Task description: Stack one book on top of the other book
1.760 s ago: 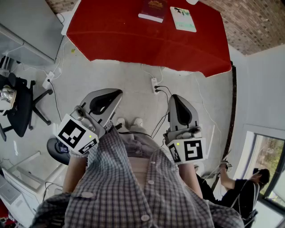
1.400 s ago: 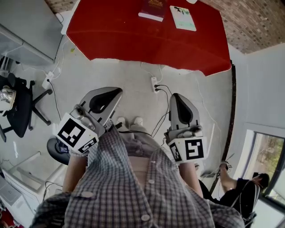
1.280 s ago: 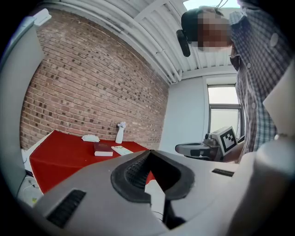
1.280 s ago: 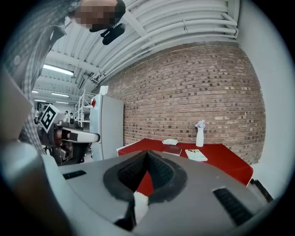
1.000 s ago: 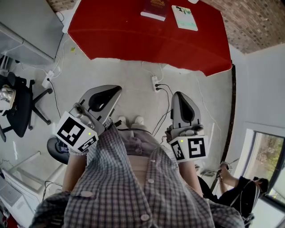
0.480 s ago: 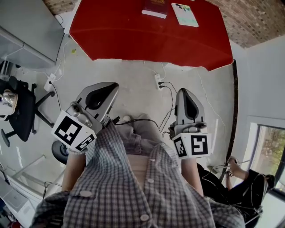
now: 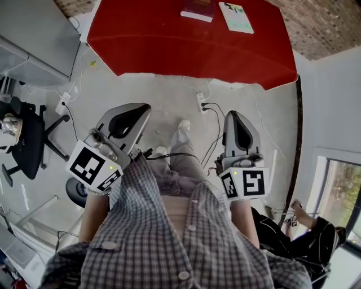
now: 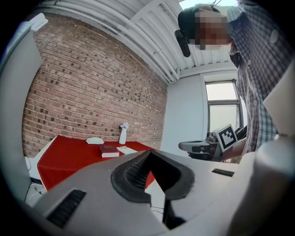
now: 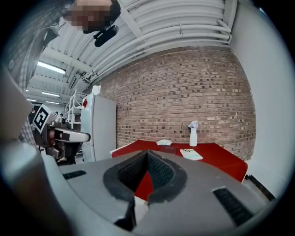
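Observation:
Two books lie side by side at the far end of a red table (image 7: 192, 51): a dark red book (image 7: 197, 9) and, to its right, a pale book (image 7: 236, 17). Both also show in the left gripper view, the red book (image 8: 109, 150) beside the pale book (image 8: 126, 150), and the pale book (image 9: 191, 154) shows in the right gripper view. My left gripper (image 7: 135, 110) and right gripper (image 7: 236, 117) hang over the floor, well short of the table. Both are shut with nothing between the pads.
A power strip (image 7: 202, 103) with cables lies on the floor before the table. An office chair (image 7: 25, 135) and a grey cabinet (image 7: 34, 39) stand at the left. A white bottle (image 9: 193, 133) and a white cloth (image 9: 163, 142) sit on the table. Another person (image 7: 304, 231) is at the lower right.
The person holding the grippers has stepped a foot forward and the table has slid slightly up in the head view. Both grippers stayed shut and empty.

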Available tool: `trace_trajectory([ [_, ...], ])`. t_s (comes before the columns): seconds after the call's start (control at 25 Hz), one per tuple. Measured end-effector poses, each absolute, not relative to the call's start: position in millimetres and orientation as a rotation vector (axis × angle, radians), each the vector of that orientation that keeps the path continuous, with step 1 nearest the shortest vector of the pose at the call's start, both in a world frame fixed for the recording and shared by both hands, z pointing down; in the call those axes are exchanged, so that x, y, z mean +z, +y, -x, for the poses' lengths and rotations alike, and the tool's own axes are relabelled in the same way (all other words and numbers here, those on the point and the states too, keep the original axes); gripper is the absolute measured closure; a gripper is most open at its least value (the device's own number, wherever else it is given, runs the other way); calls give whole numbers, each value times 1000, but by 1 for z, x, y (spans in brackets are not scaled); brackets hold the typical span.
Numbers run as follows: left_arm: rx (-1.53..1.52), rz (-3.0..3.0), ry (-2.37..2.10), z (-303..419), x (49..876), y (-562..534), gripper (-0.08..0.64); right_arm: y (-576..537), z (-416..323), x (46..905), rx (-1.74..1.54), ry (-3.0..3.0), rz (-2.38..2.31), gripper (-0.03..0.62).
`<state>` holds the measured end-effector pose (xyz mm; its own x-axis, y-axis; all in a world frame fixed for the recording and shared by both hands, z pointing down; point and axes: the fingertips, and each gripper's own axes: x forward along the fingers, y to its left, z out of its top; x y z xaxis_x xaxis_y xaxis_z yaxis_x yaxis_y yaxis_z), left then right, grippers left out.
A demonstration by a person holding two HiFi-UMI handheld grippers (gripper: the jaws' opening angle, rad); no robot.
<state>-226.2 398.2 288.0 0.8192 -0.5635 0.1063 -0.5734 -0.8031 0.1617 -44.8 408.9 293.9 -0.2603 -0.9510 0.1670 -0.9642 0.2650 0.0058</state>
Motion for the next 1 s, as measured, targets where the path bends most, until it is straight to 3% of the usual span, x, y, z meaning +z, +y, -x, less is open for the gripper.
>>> trace_trajectory([
  [1.0,65,-2787,-1073,166,271,279,552,264,-10,286,136,-2516,-1663,586],
])
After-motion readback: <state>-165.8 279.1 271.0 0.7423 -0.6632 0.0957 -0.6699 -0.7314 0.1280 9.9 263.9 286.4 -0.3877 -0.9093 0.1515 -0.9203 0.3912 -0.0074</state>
